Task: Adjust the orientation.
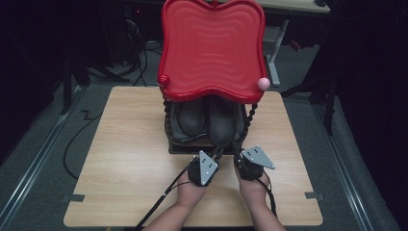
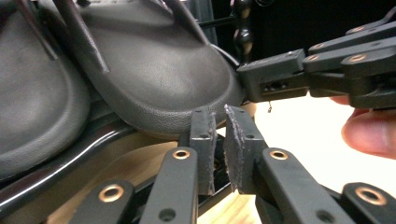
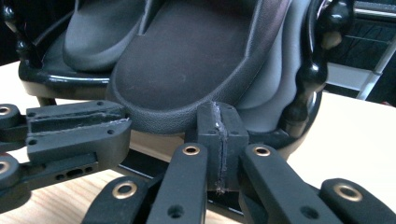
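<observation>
Both grippers, left (image 2: pixel 219 121) nearly together, right (image 3: pixel 218 122) together, sit empty under the shoe (image 2: pixel 154 70) toe — soft, light, grab its rim.

tray (image 1: pixel 211 48): red, rippled | shoes (image 1: pixel 207 120): black | table (image 1: pixel 130 159): light wood grain | ball (image 1: pixel 263 83): pink

Left gripper (image 2: pixel 219 140) low before a dark leather shoe (image 2: pixel 154 70) toe, fingers (image 2: pixel 201 149) nearly together with a narrow gap, nothing between. Right gripper (image 2: pixel 261 81) reaching in from the right, touching the shoe's toe edge. Pale tabletop (image 2: pixel 299 135) beyond.
</observation>
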### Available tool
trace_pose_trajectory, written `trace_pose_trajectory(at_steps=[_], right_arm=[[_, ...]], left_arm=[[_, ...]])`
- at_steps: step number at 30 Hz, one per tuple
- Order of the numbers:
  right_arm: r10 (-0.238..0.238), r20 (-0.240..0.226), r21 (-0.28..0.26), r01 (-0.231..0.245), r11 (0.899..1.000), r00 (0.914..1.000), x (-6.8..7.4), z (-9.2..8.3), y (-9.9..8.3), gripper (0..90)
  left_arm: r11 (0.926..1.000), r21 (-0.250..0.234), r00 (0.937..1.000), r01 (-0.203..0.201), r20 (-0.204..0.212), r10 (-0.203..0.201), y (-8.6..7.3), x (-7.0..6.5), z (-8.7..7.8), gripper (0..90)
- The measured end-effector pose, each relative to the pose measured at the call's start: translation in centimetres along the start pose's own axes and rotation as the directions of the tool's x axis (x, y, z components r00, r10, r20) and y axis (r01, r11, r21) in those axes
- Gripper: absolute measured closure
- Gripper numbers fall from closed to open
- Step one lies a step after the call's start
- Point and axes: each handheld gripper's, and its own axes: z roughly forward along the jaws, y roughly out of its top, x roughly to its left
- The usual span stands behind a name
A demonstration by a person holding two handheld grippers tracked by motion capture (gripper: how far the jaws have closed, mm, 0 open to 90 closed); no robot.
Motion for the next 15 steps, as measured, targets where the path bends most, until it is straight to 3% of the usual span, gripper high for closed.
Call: trace_pose_trajectory(at_steps=[15], right_arm=[[-0.005, -0.001, -0.011, 0.005, 1.000, 1.0000, 0.4, 1.3, 1.1, 88.5]], left_arm=[[0.9999, 0.001, 0.9992, 0.015, -0.038, -0.015, 0.5, 1.5, 1.0, 82.8]])
